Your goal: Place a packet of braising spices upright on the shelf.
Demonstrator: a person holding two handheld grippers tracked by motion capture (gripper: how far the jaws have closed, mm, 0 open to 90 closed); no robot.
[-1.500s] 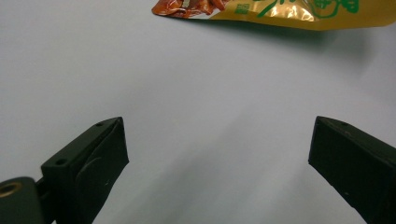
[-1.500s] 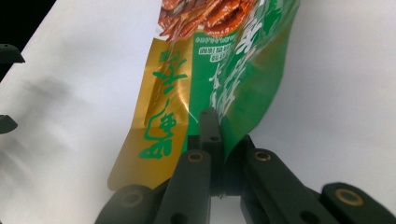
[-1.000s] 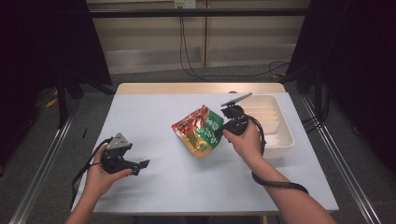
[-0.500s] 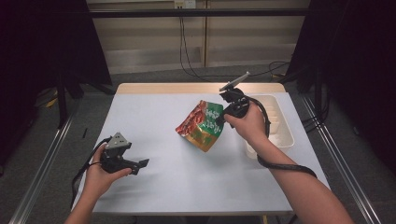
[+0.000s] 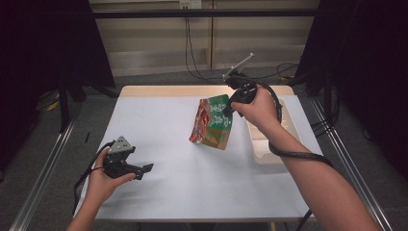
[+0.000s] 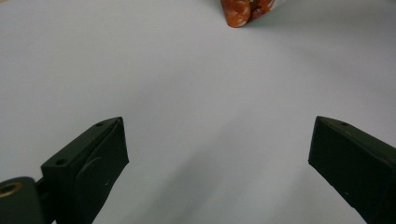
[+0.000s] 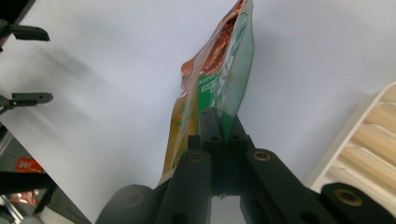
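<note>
A green and orange snack pouch (image 5: 212,122) hangs right of centre in the high view, apparently lifted clear of the white table (image 5: 192,187), pinched at its top edge by the right gripper (image 5: 230,107) whose jaws are clamped tight on it. Just right of it sits a cream tray (image 5: 262,154). At the lower left, the left gripper (image 5: 144,169) rests low over the table with its jaws spread wide and nothing between them.

Bare forearms, no sleeves; each black hand-held gripper (image 5: 139,170) carries a grey three-cornered plate (image 5: 120,144) and black cable (image 5: 294,154).
</note>
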